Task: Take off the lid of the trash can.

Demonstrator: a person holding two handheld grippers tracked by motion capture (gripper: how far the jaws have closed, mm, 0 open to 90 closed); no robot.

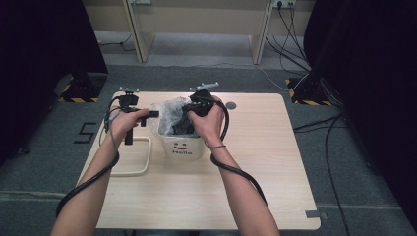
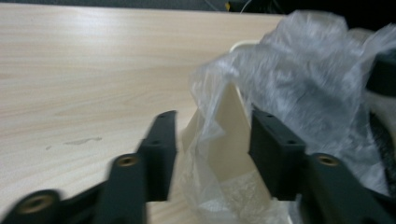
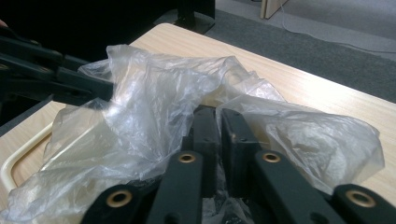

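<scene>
Lining the bin: bag edge between the left jaws

On the pale wooden desk (image 1: 275, 162), the clear crinkled plastic bag (image 3: 154, 107) sits in the cream bin (image 1: 184, 147); right gripper (image 3: 219, 126) pinches film, seemingly, while left gripper (image 2: 212, 140), half-open, straddles the near rim.

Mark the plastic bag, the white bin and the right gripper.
plastic bag (image 3: 154, 93), right gripper view, crumpled upper film.
white bin (image 1: 182, 147), high view, front wall near the smiley.
right gripper (image 3: 219, 126), right gripper view, between its fingertips.
</scene>
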